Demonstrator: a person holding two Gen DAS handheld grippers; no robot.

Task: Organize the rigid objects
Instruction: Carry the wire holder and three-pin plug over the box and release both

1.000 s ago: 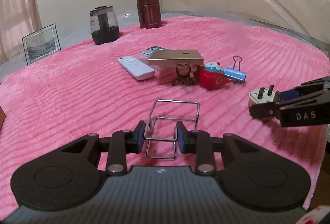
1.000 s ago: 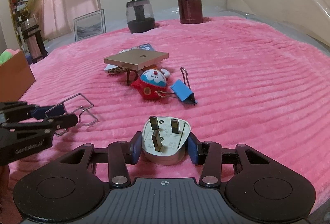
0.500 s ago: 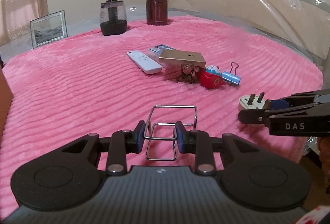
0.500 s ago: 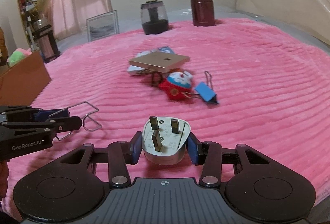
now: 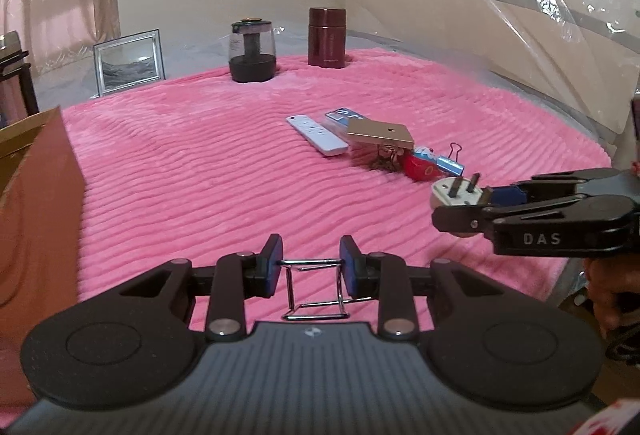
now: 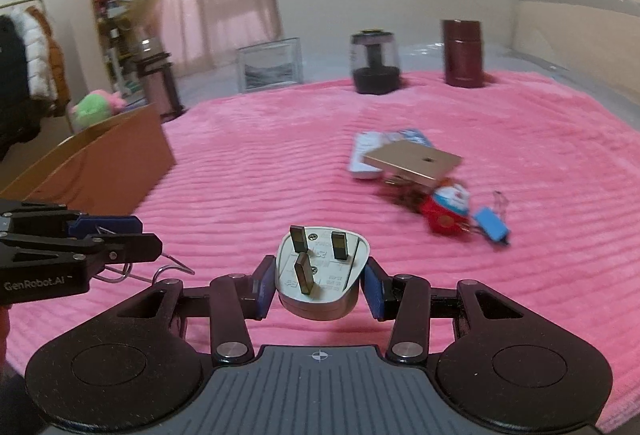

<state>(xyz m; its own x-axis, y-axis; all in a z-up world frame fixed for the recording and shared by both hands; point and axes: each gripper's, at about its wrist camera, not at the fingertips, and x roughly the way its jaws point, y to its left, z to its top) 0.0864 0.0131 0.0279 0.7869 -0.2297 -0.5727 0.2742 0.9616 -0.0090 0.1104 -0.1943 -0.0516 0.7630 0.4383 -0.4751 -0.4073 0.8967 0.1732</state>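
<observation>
left gripper (image 5: 311,262): clamped narrow on wire frame (image 5: 314,289), held above pink blanket (image 5: 200,175) | right gripper (image 6: 320,281): pads pressed on white 3-pin plug (image 6: 322,275), prongs up, off blanket | cardboard box (image 6: 100,163) at left edge; remote (image 5: 316,135), gold box (image 5: 380,133), blue binder clip (image 5: 450,163) mid-blanket

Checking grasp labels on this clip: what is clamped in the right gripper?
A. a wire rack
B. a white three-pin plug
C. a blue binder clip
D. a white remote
B: in the right wrist view the blue pads of the right gripper press on both sides of the plug, pins facing up; the wire rack sits in the left gripper.
</observation>
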